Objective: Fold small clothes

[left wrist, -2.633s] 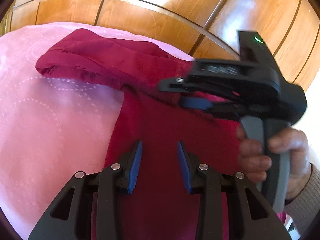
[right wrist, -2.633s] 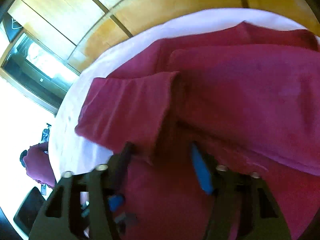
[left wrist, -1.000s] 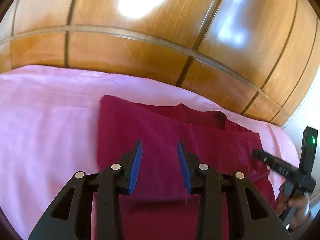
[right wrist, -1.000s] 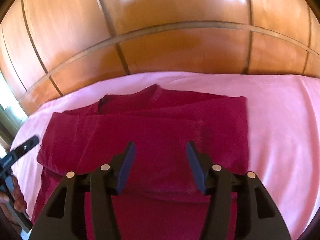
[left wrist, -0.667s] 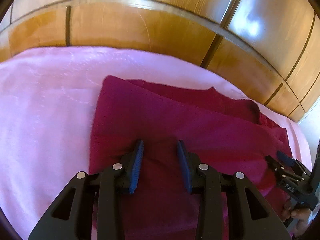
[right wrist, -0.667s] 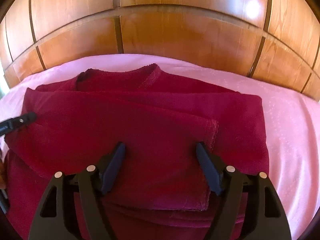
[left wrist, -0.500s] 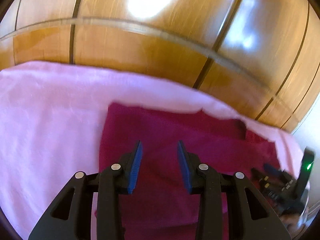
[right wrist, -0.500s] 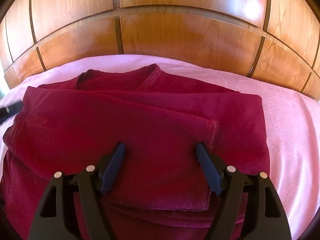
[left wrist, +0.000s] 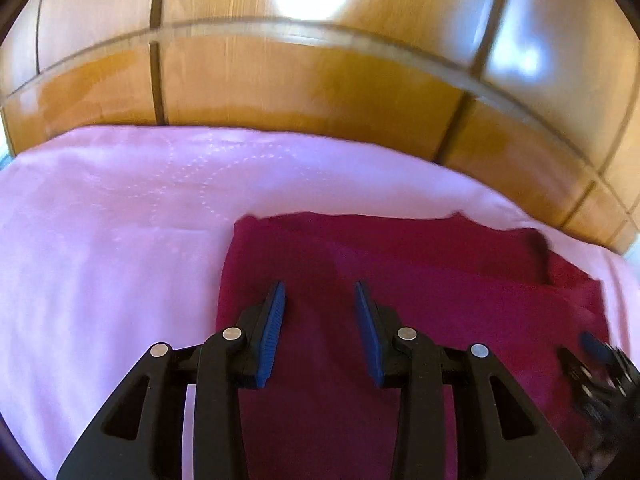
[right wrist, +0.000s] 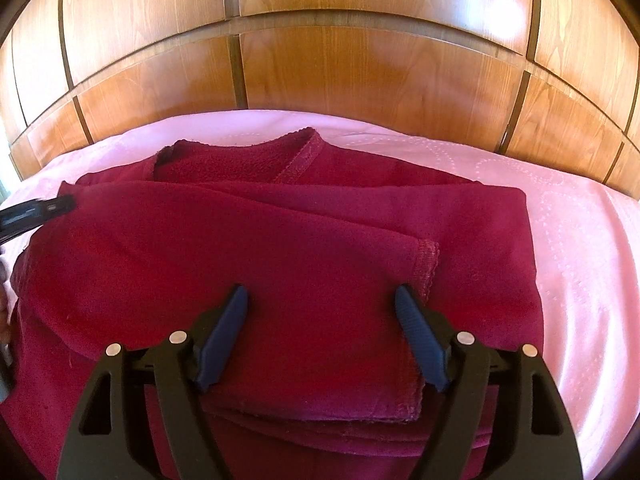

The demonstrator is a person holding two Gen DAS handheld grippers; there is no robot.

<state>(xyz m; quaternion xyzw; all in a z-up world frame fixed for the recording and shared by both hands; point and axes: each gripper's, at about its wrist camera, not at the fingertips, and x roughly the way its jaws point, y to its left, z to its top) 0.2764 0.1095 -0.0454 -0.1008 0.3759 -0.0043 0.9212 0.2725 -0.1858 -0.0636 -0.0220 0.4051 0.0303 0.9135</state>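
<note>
Glossy wooden panel wall (right wrist: 360,72) behind, pink bedspread (left wrist: 100,240) below it, folded dark red garment (right wrist: 280,264) lying on the spread, right gripper (right wrist: 322,300) above its folded sleeve, jaws just widened and empty, left gripper (left wrist: 320,294) over the garment's left side, jaws narrowly parted, gripping nothing.

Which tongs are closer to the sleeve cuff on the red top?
Right. The right tongs straddle the folded sleeve beside the cuff; the left tongs hover over the red top's other side.

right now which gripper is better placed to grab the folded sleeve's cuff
Right. The right gripper is open wide over the sleeve, its cuff beside one fingertip; the left gripper hovers over the sweater's other side.
</note>
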